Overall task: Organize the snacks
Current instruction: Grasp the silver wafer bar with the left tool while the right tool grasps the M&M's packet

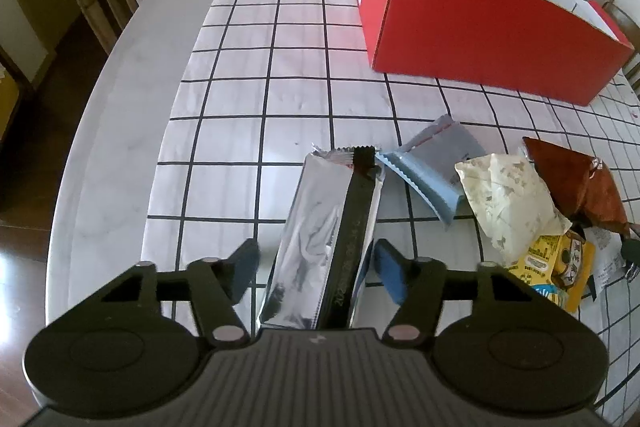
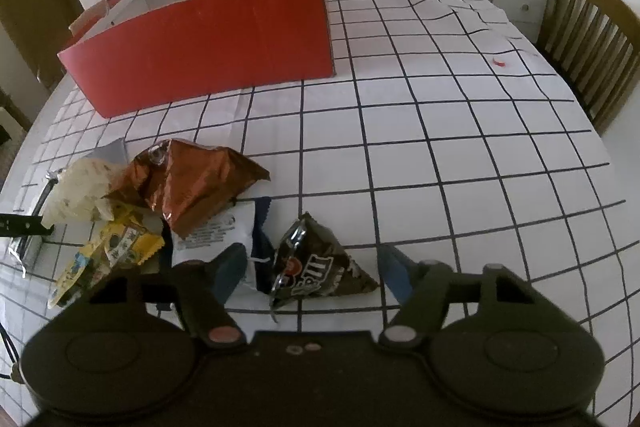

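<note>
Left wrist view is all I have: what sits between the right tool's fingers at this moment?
Observer: A dark triangular candy packet lies on the checked tablecloth between the fingers of the right tool; the pads stand clear of it on both sides.
Operator: Anything crowding that packet?
Observer: Yes, a white packet with a dark blue edge lies right against it, on the snack-pile side, and partly under one finger of the tool.
</note>
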The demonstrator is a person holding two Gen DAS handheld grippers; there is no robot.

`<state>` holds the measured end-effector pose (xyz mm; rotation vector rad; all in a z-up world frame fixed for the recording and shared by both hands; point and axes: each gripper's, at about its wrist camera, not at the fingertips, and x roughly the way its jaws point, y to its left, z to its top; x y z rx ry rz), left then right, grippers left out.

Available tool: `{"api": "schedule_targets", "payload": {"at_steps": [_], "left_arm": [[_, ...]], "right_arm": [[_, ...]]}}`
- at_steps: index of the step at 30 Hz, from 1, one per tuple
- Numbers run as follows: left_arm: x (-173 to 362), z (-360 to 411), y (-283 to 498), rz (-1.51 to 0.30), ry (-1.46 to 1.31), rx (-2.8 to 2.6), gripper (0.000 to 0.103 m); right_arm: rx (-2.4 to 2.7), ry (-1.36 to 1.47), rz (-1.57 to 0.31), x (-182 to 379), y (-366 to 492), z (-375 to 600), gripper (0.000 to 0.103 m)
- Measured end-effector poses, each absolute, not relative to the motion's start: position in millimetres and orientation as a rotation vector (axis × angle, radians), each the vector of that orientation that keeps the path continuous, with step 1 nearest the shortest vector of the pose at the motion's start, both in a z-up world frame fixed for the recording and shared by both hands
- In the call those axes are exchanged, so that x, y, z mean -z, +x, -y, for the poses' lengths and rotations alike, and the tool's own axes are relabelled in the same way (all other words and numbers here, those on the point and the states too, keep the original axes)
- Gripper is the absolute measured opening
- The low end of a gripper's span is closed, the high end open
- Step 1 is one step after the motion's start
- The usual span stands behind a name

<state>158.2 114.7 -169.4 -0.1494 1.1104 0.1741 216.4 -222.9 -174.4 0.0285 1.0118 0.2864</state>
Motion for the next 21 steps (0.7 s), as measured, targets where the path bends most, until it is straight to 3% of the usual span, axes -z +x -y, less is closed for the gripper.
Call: {"api": "schedule_targets", "payload": {"at_steps": [4,9,21], "left_arm": [[168,-113,158,-1.114,-0.148,-0.178,0.048],[167,-110,156,-1.114,-0.147,-0.186,0.044],[161,-114,141,-1.104,-0.198,-0.192,0.043]], "right_arm": [[-0.285,0.042,-1.009,174,215,224,0.063],[-0.281,0.034,-0.996,173,213,221,0.051],[-0.260,0.063,-0.973,167,204,228,0.032]]}}
